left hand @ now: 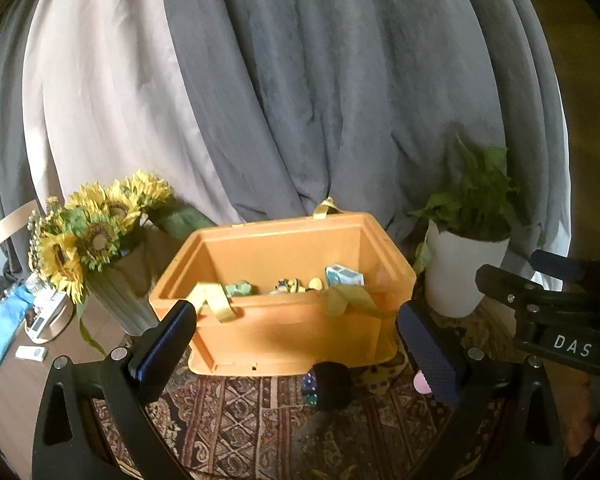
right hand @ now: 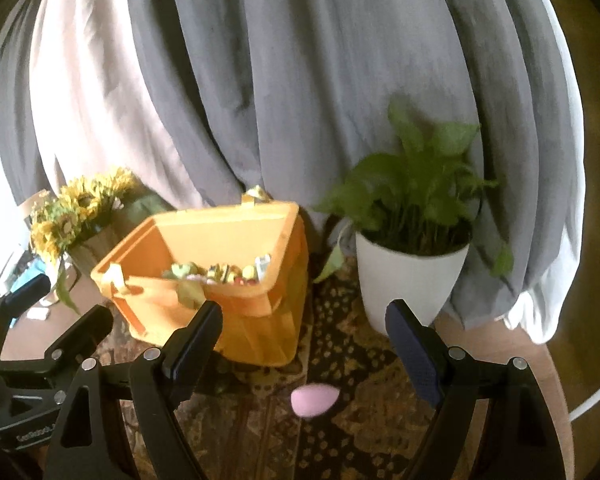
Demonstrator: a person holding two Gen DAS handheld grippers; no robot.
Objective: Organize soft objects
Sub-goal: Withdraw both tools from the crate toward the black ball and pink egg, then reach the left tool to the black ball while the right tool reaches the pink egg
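1. Your left claw [left hand: 296, 344] stands released, its pads spread wide and empty, facing the near wall of the orange bin; your right claw [right hand: 304, 344] is likewise released, with nothing between its pads, just right of the bin's near corner.
2. Behind the bin you have the grey and pale curtains [left hand: 300, 100] filling the background.
3. You see the patterned cloth [left hand: 240, 420] covering the bench under and in front of the bin.
4. Your landmark, the orange bin [left hand: 284, 320], sits open-topped with yellow ribbon handles, small soft toys [left hand: 292, 285] lying on its floor.
5. Right of the bin, near but apart from it, stands your white potted plant [right hand: 408, 276].
6. Left of the bin, close beside it, stands the vase of sunflowers [left hand: 96, 236].
7. In front of the bin, on the cloth, lies the pink egg-shaped soft piece [right hand: 314, 400], below your right claw's gap.
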